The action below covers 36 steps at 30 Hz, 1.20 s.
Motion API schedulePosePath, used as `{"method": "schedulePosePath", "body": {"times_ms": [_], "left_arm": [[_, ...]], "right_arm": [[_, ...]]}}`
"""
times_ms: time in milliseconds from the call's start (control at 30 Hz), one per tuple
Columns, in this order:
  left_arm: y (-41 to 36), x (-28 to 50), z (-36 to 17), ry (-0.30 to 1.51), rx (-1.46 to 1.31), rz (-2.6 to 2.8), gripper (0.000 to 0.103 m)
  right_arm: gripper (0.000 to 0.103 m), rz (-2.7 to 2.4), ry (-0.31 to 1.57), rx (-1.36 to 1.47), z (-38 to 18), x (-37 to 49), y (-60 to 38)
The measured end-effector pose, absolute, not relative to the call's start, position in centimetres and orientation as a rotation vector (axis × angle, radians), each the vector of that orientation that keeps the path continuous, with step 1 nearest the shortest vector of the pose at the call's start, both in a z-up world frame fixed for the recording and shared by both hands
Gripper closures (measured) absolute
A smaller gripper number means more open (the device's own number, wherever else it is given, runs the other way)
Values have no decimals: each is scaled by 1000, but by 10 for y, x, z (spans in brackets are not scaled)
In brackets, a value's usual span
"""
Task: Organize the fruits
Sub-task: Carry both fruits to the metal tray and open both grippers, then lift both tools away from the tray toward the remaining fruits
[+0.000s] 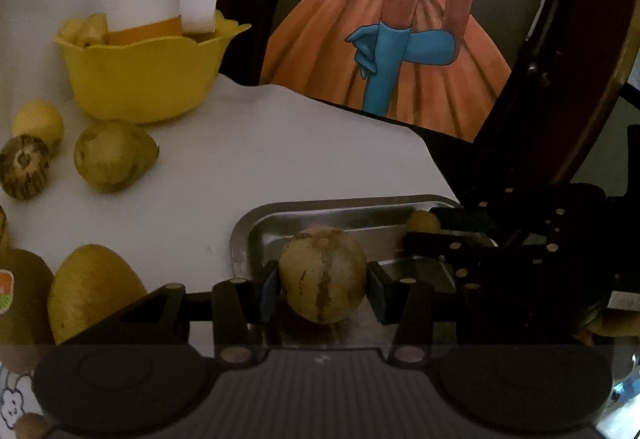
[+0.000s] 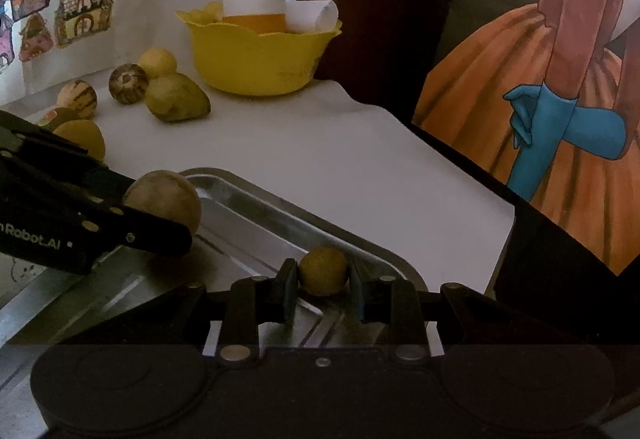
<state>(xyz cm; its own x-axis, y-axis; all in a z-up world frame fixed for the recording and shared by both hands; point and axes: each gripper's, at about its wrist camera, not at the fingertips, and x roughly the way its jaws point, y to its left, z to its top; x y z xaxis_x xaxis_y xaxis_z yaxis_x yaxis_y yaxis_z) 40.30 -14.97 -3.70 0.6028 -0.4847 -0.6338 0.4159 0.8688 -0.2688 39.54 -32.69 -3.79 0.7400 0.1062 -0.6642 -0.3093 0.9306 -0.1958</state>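
My left gripper (image 1: 322, 285) is shut on a striped tan melon-like fruit (image 1: 322, 275) over the near end of a steel tray (image 1: 248, 227). My right gripper (image 2: 323, 277) is shut on a small round yellow-brown fruit (image 2: 323, 271) over the same tray (image 2: 248, 195), near its right corner. The right wrist view shows the left gripper (image 2: 160, 223) with its fruit (image 2: 166, 197) at the tray's left. The left wrist view shows the right gripper (image 1: 424, 235) with the small fruit (image 1: 422, 221) at the tray's far right.
Several loose fruits lie on the white table: a pear-shaped one (image 1: 114, 155), a striped one (image 1: 24, 167), a round yellow one (image 1: 38, 123), a mango-like one (image 1: 92, 291). A yellow bowl (image 1: 144, 75) with cups and napkins stands behind. The table edge (image 1: 432, 155) runs at right.
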Motion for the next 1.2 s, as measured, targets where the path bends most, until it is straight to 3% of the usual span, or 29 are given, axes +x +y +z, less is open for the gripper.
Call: {"method": "schedulePosePath", "body": {"times_ms": [400,600,900,1000,1133,1200], "left_arm": [[-149,405,-43,793,-128,-521,52],[-142,402,-39,782,-162,-511,52],[-125,369,-8,718,-184,-480,36],[-117,351,4,695,-183,-451,24],[-104,324,19,658,-185,-399,3],[-96,308,25,633,-188,-374,1]], "right_arm": [[72,235,698,-292,-36,394,-326],[61,228,686,-293,-32,386,-326],[40,232,633,-266,-7,354,-329],[31,245,606,-255,4,337,-327],[11,278,575,-238,18,310,-319],[6,296,555,-233,24,295,-314]]}}
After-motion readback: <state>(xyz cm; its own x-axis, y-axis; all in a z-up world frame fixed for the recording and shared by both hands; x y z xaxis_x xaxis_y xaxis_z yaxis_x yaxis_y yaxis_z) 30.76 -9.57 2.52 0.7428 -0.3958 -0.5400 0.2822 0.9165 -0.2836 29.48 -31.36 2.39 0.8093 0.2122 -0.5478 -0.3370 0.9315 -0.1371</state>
